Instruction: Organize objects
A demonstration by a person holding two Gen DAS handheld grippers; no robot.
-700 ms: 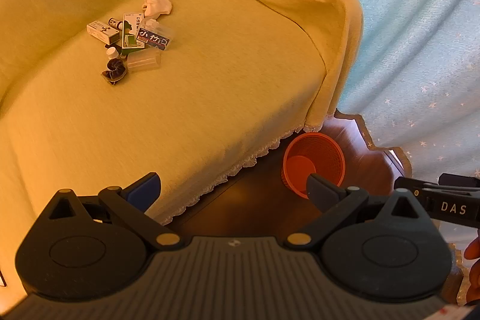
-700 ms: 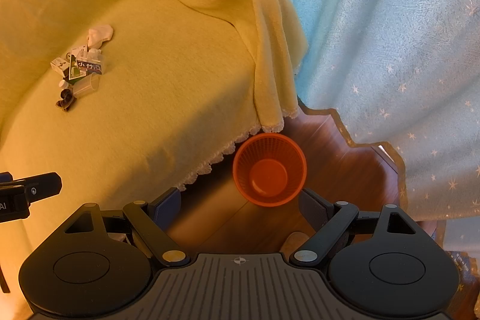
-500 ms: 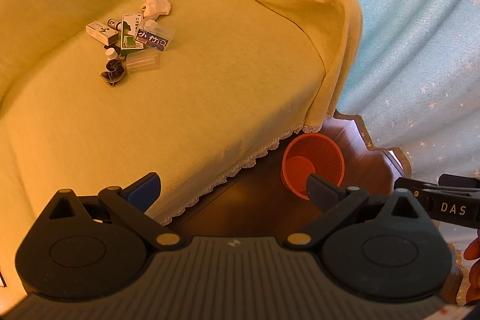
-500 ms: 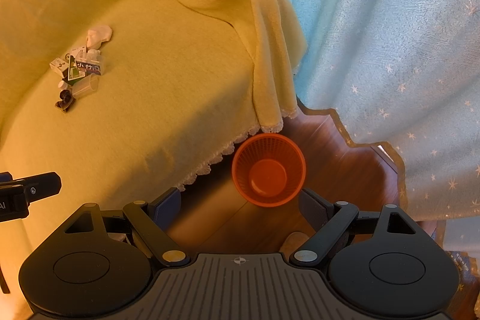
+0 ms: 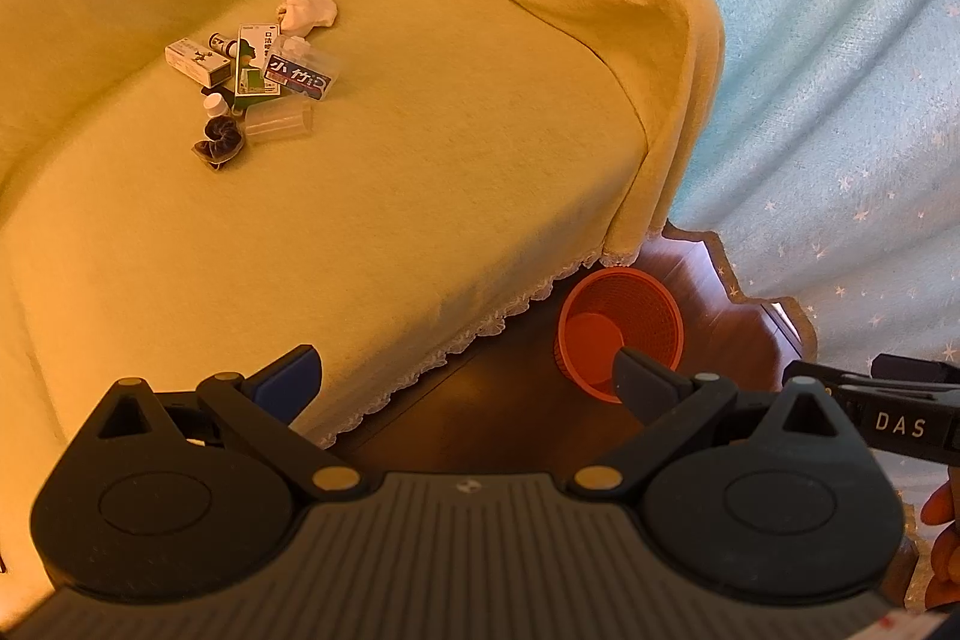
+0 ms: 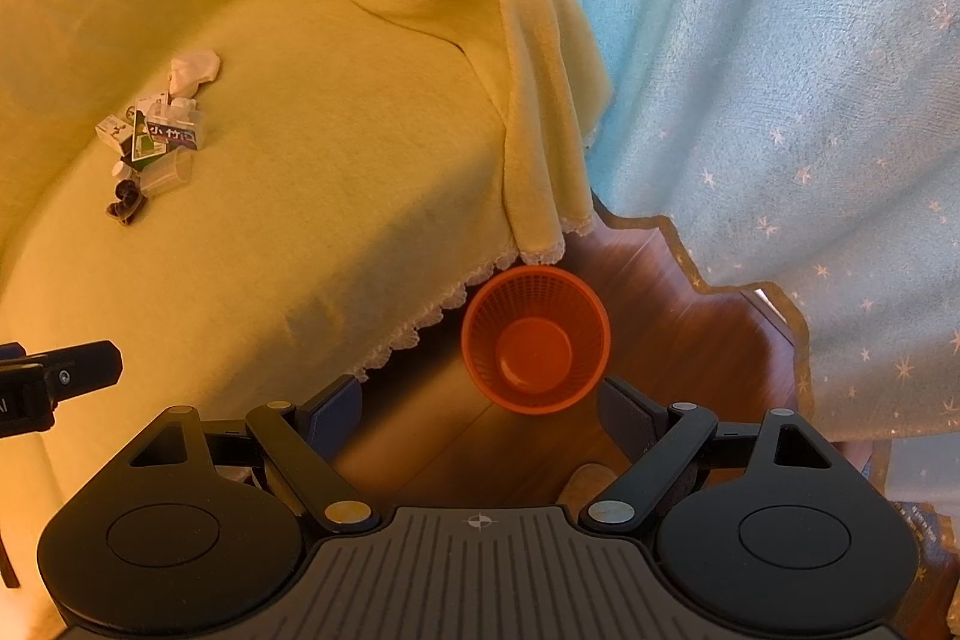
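Two hand-held grippers, both released, nothing between the jaws: left hand-held gripper [image 5: 468, 379] over the sofa's front edge, right hand-held gripper [image 6: 480, 409] above the floor [image 6: 690, 340]. Orange mesh basket [image 6: 536, 338] stands on the floor just beside the sofa's front right corner. Clutter pile [image 5: 252, 88] of boxes, bottles, tissue lies mid-seat on the yellow-covered sofa [image 5: 420, 160], toward its back edge.

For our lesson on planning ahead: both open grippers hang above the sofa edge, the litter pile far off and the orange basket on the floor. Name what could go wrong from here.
1. The pile is tightly overlapped: closing on the clear plastic cup may nudge the small boxes or pick up two items.
2. The orange basket stands on the floor past the sofa cover's lace edge; a light item such as the crumpled tissue released too early might miss it.
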